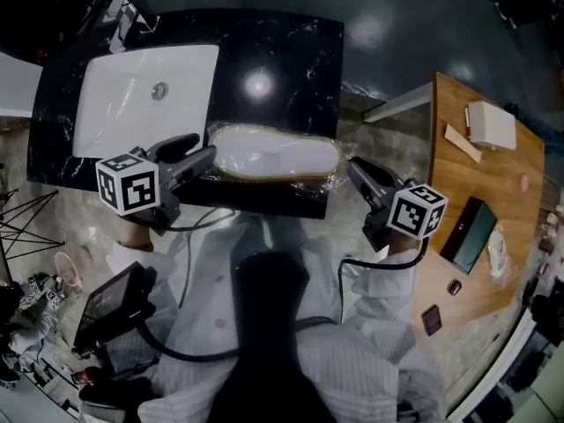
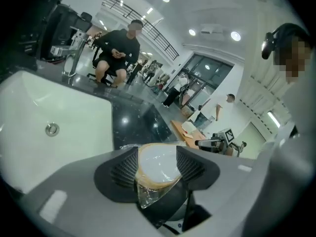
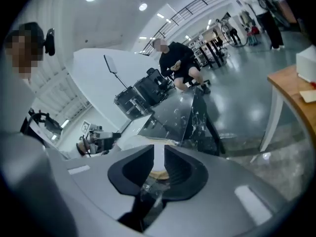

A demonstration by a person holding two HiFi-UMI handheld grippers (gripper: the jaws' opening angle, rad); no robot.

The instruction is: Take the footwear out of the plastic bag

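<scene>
We see the left tongs (image 2: 157, 166) spread wide, with one end of the white slipper (image 1: 273, 152) sitting between the pads, wrapped in the clear plastic bag (image 1: 331, 180). The right tongs (image 3: 158, 164) show only a narrow gap at the slipper's other end, with crinkled bag film lying in it, pads not clamped. We note the bagged slipper lies flat near the front edge of the black counter (image 1: 282, 51), just right of the white sink (image 1: 141, 95), with a wooden table (image 1: 480, 170) further right.
</scene>
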